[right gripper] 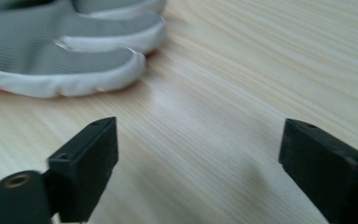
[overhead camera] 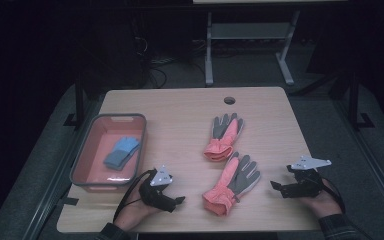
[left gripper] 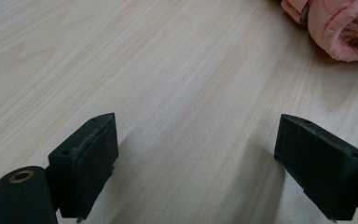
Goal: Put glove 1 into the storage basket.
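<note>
Dim room, pale wooden table [overhead camera: 180, 110]. Near glove [overhead camera: 231, 184] lies between both claws, cuff toward the person, fingers pointing away. Right claw [overhead camera: 276, 186], jaws wide apart and empty, sits just beside its grey fingers; left claw [overhead camera: 180, 201], also gaping, faces its cuff.

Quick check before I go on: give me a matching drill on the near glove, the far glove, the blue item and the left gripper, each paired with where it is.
1 near glove
2 far glove
3 blue item
4 left gripper

a inside the pink tray
b below the table's round hole
c between the two grippers
d just right of the tray's near corner

Pairs: 1-c, 2-b, 3-a, 4-d
</note>
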Demonstrator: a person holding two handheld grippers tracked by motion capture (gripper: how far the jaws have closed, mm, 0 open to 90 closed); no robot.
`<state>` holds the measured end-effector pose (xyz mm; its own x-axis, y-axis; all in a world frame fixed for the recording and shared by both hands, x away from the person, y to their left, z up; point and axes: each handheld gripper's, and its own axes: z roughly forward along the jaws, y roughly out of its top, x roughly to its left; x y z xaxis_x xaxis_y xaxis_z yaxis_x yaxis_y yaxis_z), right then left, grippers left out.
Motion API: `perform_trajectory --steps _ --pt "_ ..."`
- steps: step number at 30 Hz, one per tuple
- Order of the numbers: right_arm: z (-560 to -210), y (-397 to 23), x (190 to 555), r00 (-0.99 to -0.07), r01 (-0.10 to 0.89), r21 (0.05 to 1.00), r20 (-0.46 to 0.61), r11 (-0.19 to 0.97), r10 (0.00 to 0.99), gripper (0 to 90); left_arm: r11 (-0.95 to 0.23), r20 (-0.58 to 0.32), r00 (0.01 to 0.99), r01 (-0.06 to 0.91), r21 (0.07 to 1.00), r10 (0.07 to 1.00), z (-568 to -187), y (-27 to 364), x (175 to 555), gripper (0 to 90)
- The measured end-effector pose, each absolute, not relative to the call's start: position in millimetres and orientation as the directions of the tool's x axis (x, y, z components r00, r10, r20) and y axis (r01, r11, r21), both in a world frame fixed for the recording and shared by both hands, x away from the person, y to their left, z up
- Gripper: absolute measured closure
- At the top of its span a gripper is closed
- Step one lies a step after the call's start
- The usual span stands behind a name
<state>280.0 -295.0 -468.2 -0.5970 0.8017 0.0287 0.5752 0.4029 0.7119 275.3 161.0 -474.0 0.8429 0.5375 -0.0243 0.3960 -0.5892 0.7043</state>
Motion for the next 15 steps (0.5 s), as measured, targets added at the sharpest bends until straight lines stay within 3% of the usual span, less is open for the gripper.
perform_trajectory --steps 15 --pt "-483 -300 285 -0.577 0.588 0.708 0.028 0.391 0.816 4.4 -0.550 -0.113 0.843 0.439 0.711 0.526 -446 135 301 16.0"
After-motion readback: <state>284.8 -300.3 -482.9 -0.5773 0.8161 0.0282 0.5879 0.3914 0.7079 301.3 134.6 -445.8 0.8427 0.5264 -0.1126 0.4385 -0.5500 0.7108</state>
